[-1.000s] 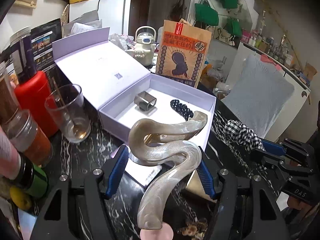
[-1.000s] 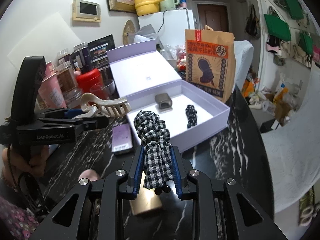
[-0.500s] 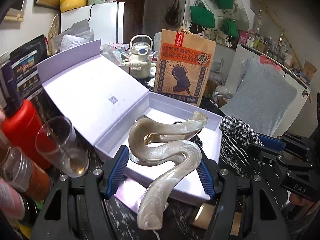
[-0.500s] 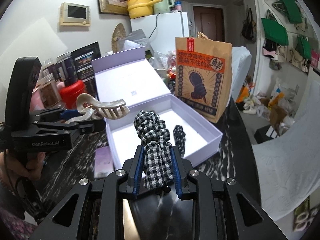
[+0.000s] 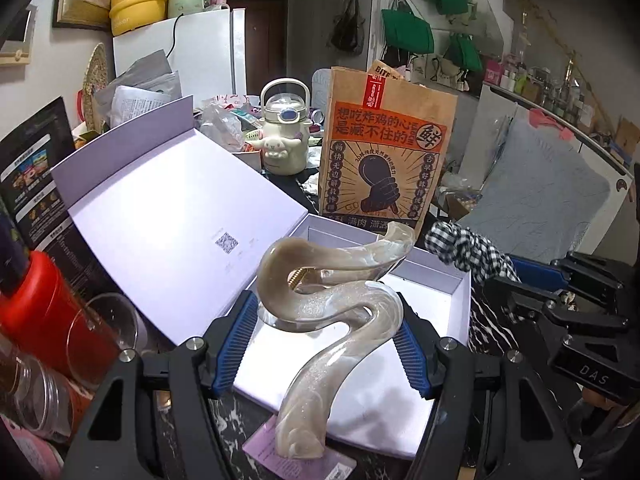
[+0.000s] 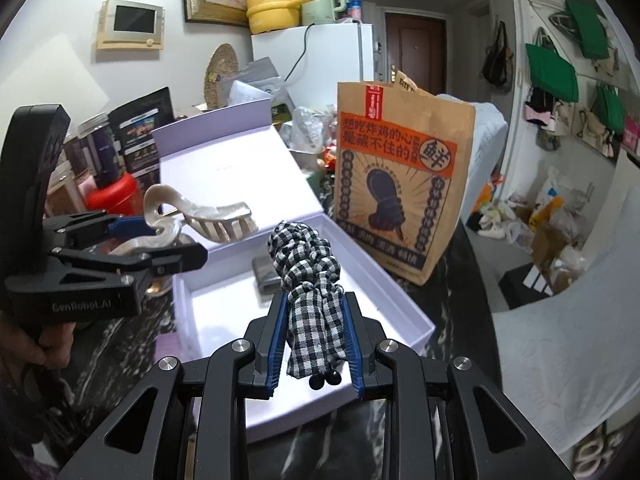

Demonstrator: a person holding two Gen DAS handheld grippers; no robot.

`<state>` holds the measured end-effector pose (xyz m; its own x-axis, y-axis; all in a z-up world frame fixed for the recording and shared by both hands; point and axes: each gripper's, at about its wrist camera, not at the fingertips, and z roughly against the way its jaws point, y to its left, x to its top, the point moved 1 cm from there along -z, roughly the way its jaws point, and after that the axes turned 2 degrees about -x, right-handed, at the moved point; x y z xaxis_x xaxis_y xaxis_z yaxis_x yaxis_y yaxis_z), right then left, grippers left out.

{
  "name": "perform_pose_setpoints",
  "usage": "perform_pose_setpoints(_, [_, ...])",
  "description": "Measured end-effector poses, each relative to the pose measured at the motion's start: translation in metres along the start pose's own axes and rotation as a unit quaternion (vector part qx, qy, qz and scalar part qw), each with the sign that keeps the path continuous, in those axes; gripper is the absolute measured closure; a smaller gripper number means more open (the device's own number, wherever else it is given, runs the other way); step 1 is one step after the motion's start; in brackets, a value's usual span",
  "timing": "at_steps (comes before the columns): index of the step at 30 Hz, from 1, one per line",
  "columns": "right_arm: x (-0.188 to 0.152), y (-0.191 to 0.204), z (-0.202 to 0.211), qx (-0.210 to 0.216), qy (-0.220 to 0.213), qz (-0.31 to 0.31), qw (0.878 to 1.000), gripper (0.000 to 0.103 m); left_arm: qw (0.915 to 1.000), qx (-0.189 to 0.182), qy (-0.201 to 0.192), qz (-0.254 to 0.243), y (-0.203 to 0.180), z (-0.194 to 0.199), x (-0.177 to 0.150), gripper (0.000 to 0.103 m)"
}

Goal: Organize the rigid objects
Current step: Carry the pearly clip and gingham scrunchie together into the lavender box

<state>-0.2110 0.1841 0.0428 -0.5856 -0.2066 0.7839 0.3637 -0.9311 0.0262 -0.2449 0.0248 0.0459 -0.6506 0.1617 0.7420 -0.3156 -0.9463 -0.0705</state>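
My left gripper (image 5: 324, 340) is shut on a pearly beige hair claw clip (image 5: 332, 304) and holds it over the near-left part of the open lavender box (image 5: 460, 300). The clip also shows in the right wrist view (image 6: 200, 220). My right gripper (image 6: 314, 344) is shut on a black-and-white checked hair tie (image 6: 308, 276) above the box's (image 6: 412, 316) near side; the hair tie also shows in the left wrist view (image 5: 468, 252). A grey metal piece (image 6: 266, 274) lies inside the box, partly hidden by the hair tie.
The box lid (image 5: 168, 220) lies open to the left. A brown paper bag (image 6: 400, 184) stands behind the box. A red jar (image 5: 44, 320), a drinking glass (image 5: 100, 336) and several jars crowd the left. A cream kettle (image 5: 284, 140) stands at the back. A pink card (image 5: 260, 452) lies on the dark marble table.
Both grippers have moved forward towards the box with their objects still held. The clip and the hair tie now hang over the box's inside.
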Motion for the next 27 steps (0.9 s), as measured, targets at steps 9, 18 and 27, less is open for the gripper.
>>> perform_pose_setpoints(9, [0.011, -0.003, -0.022, -0.013, 0.003, 0.002, 1.0, 0.077, 0.9999, 0.007, 0.009, 0.002, -0.002, -0.022, 0.008, 0.037])
perform_pose_setpoints(18, [0.01, -0.009, -0.049, -0.02, 0.024, -0.002, 1.0, 0.077, 0.999, 0.015, 0.041, 0.004, -0.004, -0.053, 0.001, 0.038])
perform_pose_setpoints(27, [0.003, -0.011, -0.074, -0.016, 0.047, -0.011, 0.999, 0.077, 0.9974, 0.018, 0.07, 0.0, -0.003, -0.076, -0.005, 0.037])
